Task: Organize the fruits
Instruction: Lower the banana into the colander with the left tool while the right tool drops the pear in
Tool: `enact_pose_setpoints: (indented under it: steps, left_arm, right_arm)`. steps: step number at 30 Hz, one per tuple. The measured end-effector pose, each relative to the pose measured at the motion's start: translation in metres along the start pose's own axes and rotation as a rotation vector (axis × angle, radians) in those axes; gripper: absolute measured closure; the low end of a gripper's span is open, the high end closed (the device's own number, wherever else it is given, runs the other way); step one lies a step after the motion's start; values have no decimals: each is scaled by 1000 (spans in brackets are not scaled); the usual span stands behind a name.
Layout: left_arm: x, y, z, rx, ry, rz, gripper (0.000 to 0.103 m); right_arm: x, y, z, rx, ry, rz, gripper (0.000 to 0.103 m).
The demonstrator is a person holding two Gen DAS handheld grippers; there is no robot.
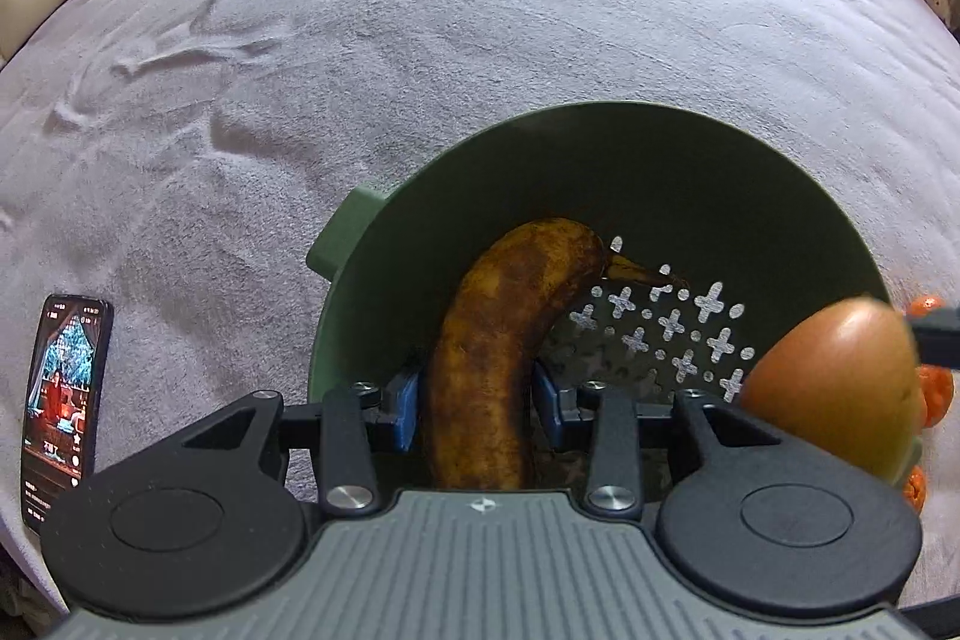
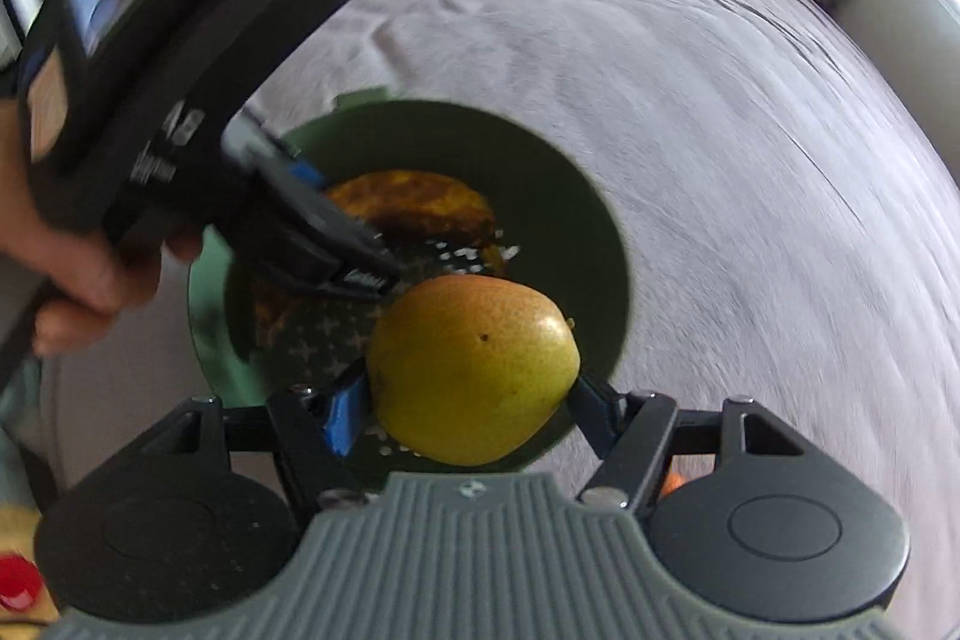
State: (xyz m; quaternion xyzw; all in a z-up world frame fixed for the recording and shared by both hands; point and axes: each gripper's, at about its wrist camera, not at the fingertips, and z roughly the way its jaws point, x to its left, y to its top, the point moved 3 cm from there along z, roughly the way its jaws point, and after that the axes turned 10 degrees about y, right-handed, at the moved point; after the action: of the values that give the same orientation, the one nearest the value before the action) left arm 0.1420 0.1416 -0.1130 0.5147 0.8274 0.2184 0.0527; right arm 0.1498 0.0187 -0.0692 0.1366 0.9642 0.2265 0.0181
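Note:
A dark green colander bowl (image 1: pixel 600 160) stands on the grey cloth. A brown overripe banana (image 1: pixel 498 340) lies inside it. My left gripper (image 1: pixel 477 400) is down in the bowl with its blue pads on either side of the banana; whether they press it I cannot tell. My right gripper (image 2: pixel 468 400) is shut on a yellow-green pear (image 2: pixel 474 370) and holds it above the near rim of the bowl (image 2: pixel 540 148). The pear also shows in the left wrist view (image 1: pixel 834 388). The left gripper (image 2: pixel 360 268) and the banana (image 2: pixel 414 202) show in the right wrist view.
A phone (image 1: pixel 63 400) with a lit screen lies on the cloth to the left. Orange tangerines (image 1: pixel 936 394) lie right of the bowl. The grey cloth (image 1: pixel 420 40) stretches wide beyond the bowl. A hand (image 2: pixel 90 268) holds the left gripper.

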Motion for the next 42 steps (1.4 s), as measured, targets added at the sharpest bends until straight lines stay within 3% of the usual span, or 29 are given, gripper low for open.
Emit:
enact_pose_setpoints:
  steps: [14,22,31,37,42]
  left_arm:
    - [-1,-2,5,13,21,26,57]
    - [6,0,2,25,10,-50,53]
    - [9,2,-19,-3,-24,-75,44]
    - [17,6,-32,-30,-8,-102,44]
    - [26,7,-35,-24,-37,-153,44]
  right_arm:
    - [-10,6,27,75,31,-123,36]
    - [-2,7,29,109,42,-164,36]
    - [-3,15,45,157,56,-131,37]
    - [-7,21,56,166,55,-92,36]
    - [-13,24,61,151,75,-28,36]
